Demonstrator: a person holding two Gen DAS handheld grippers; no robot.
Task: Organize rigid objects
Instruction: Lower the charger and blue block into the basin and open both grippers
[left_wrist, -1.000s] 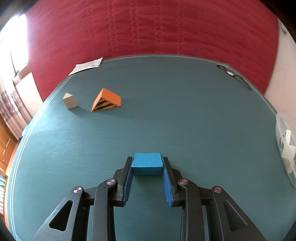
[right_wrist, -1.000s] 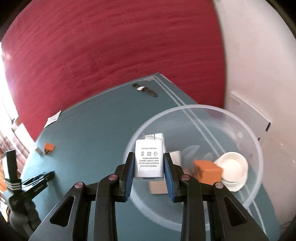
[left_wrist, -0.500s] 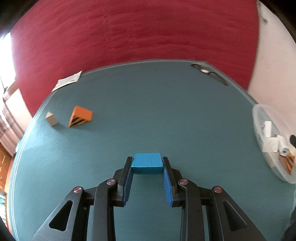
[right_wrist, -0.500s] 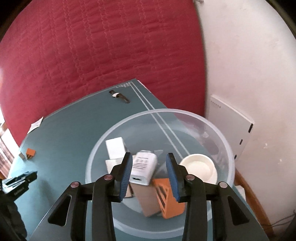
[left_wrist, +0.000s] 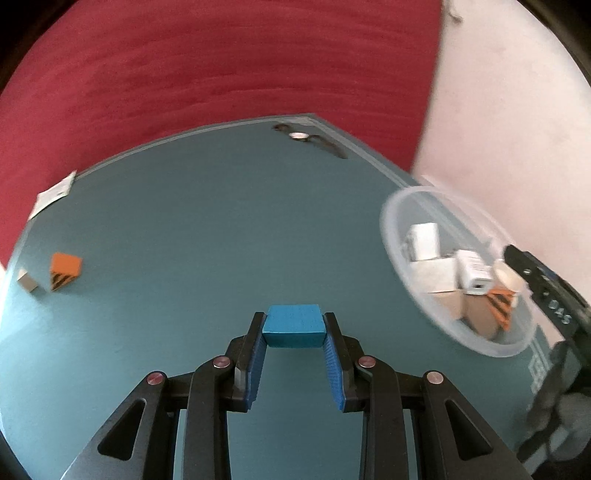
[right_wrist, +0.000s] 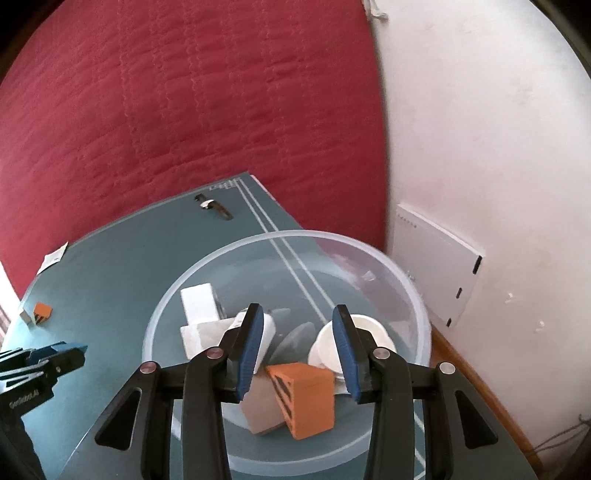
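Observation:
My left gripper (left_wrist: 294, 325) is shut on a blue block (left_wrist: 293, 325) and holds it above the teal table (left_wrist: 207, 221). My right gripper (right_wrist: 297, 332) is open and empty above a clear plastic bowl (right_wrist: 369, 254). The bowl holds a white power adapter (right_wrist: 267, 328), a white cube (right_wrist: 199, 304), an orange striped wedge (right_wrist: 306, 391), a grey block (right_wrist: 258, 410) and a white cup (right_wrist: 365, 328). In the left wrist view the bowl (left_wrist: 402, 210) lies at the right, with the right gripper's body over its far side. An orange striped wedge (left_wrist: 63, 269) and a small white block (left_wrist: 26, 280) lie at the far left.
A black strap with a metal piece (left_wrist: 310, 140) lies at the table's far edge. A white paper (left_wrist: 53, 192) lies at the far left corner. A red quilted wall stands behind the table. A white wall with a panel (right_wrist: 436, 258) is at the right.
My right gripper opened and let the white power adapter drop into the bowl. My left gripper swung right with the blue block, bringing the bowl further into its view.

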